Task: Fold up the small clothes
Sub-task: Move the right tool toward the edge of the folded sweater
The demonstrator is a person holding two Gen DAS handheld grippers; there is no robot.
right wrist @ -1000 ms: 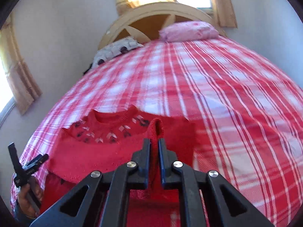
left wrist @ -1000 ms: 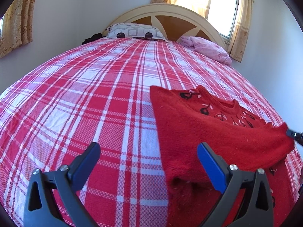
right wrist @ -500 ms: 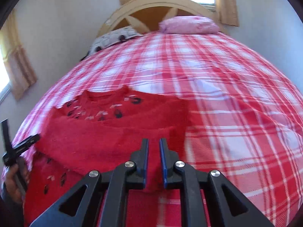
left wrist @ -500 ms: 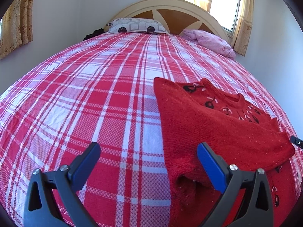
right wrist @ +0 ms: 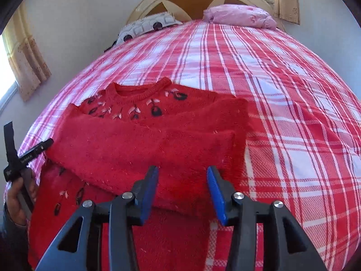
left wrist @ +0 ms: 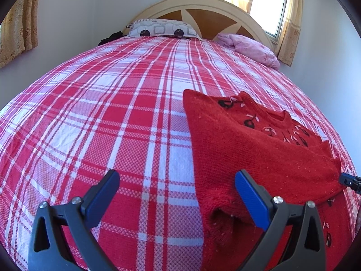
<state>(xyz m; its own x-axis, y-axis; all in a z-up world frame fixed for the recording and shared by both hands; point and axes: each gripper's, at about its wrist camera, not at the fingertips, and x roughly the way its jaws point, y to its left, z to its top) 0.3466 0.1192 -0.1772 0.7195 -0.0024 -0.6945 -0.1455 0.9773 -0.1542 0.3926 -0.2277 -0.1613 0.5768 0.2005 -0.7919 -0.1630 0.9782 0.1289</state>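
A small red knit sweater (right wrist: 146, 144) with embroidered flowers at the neck lies on the red plaid bed sheet (right wrist: 282, 113), a sleeve folded flat across its chest. My right gripper (right wrist: 182, 171) hovers low over the folded sleeve's near edge. Its jaws are opening and the blue pads stand apart, clear of the knit. In the left wrist view the sweater (left wrist: 259, 149) sits to the right. My left gripper (left wrist: 176, 176) is wide open over the sheet, its right finger (left wrist: 248, 194) above the sweater's left edge, nothing held.
A patterned pillow (left wrist: 160, 29) and a pink pillow (left wrist: 250, 47) lie by the curved headboard (left wrist: 203, 9). White walls flank the bed, with curtained windows on both sides. A hand (right wrist: 15, 194) holds the left gripper at the sweater's far side.
The right gripper was shut on a raised fold of the sweater; it lowered, its jaws parted, and the fabric now lies flat. The left gripper stayed where it was.
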